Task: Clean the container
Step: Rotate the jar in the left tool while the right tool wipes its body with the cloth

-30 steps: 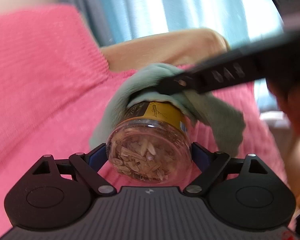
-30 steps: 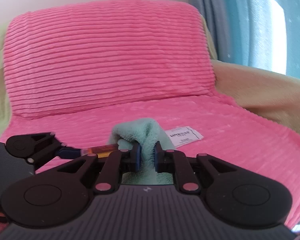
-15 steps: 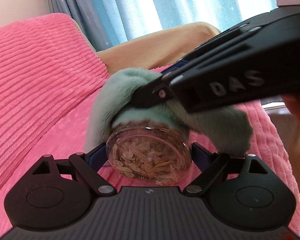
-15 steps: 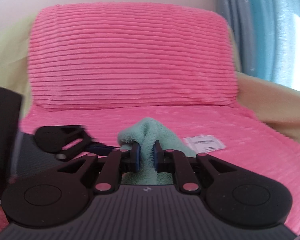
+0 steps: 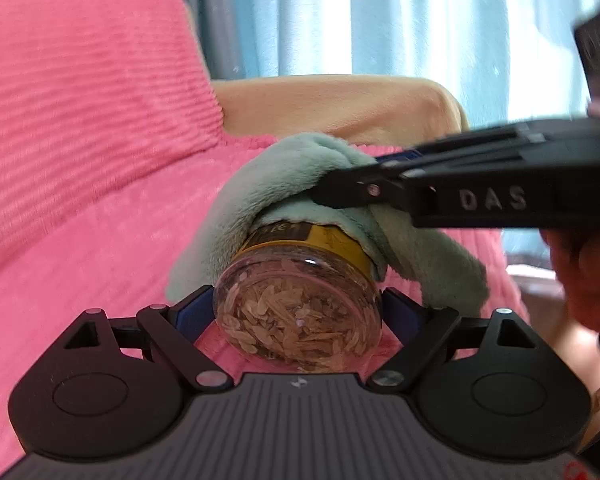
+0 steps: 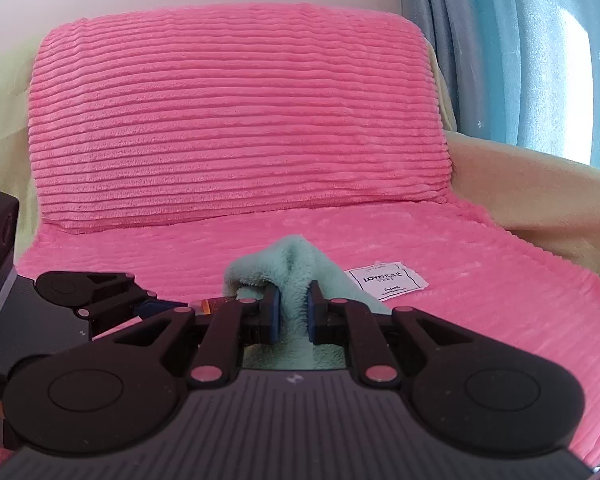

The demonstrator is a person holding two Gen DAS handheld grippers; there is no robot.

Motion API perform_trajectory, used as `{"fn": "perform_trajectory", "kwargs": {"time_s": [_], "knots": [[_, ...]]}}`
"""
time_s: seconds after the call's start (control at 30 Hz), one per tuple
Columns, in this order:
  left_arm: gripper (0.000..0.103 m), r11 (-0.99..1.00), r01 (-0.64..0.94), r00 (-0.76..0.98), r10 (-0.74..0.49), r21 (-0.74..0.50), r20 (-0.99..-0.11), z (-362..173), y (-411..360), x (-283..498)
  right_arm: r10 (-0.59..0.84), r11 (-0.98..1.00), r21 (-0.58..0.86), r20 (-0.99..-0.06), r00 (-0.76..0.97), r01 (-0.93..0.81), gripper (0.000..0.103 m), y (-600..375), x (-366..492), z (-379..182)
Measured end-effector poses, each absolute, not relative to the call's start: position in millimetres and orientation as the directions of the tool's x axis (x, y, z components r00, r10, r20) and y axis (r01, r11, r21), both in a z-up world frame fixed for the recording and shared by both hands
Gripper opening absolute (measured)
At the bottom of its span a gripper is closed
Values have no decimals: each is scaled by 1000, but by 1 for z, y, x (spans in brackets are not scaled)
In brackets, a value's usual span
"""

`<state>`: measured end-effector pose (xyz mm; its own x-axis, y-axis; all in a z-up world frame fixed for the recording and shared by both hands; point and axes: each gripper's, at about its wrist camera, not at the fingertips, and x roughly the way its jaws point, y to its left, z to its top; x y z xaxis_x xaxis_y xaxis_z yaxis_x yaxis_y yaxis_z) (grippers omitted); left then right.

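Note:
A clear jar (image 5: 298, 312) with a yellow label and pale flakes inside lies bottom-first toward the left wrist camera. My left gripper (image 5: 296, 312) is shut on its base. A mint green cloth (image 5: 284, 172) drapes over the jar's far end, hiding the lid. My right gripper (image 6: 292, 308) is shut on that cloth (image 6: 294, 276), and in the left wrist view it reaches in from the right (image 5: 340, 196) and presses the cloth onto the jar. In the right wrist view only a sliver of the jar (image 6: 212, 304) shows beside the left gripper (image 6: 140, 300).
A pink ribbed cushion (image 6: 236, 120) and pink seat cover (image 6: 500, 280) with a white fabric tag (image 6: 386, 279) lie below. A beige armrest (image 5: 340, 104) and blue curtains (image 6: 520, 40) stand to the right. A person's hand (image 5: 584, 276) holds the right gripper.
The cloth has slid back toward the jar's far end, so the yellow label shows again. The right gripper has shifted rightward and lower across the jar. The left gripper keeps its hold.

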<state>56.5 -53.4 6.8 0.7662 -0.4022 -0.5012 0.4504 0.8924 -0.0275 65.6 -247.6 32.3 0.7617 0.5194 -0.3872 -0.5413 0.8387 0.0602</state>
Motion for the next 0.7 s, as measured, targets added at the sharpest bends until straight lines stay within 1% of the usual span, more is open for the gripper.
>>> {"fn": "perform_trajectory", "kwargs": {"time_s": [0.13, 0.23, 0.27, 0.37, 0.4, 0.43, 0.6, 0.63, 0.7], "knots": [[89, 887, 428, 727, -452, -173, -517, 4, -40, 67, 523, 836, 59, -386, 760, -546, 10, -247, 65, 32], [89, 876, 410, 712, -482, -255, -512, 1, -33, 75, 526, 834, 58, -385, 758, -549, 10, -247, 64, 32], [88, 875, 408, 711, -484, -260, -510, 0, -32, 76, 527, 833, 57, -384, 758, -550, 10, -247, 64, 32], [88, 881, 415, 720, -470, -225, -511, 1, -36, 72, 530, 831, 56, -383, 756, -554, 10, -247, 63, 31], [88, 885, 418, 725, -462, -206, -511, 1, -38, 69, 531, 830, 56, -383, 756, -555, 10, -247, 63, 31], [88, 891, 426, 735, -443, -158, -514, 2, -43, 66, 532, 830, 55, -383, 755, -556, 11, -247, 63, 31], [88, 873, 458, 796, -317, 170, -516, 2, -75, 53, 533, 829, 55, -382, 755, -557, 11, -246, 63, 32], [88, 863, 460, 803, -303, 210, -514, 1, -79, 52, 533, 829, 55, -382, 755, -557, 11, -246, 63, 32], [88, 853, 463, 807, -294, 241, -512, -1, -82, 52, 533, 829, 56, -382, 755, -557, 11, -246, 63, 32]]}}
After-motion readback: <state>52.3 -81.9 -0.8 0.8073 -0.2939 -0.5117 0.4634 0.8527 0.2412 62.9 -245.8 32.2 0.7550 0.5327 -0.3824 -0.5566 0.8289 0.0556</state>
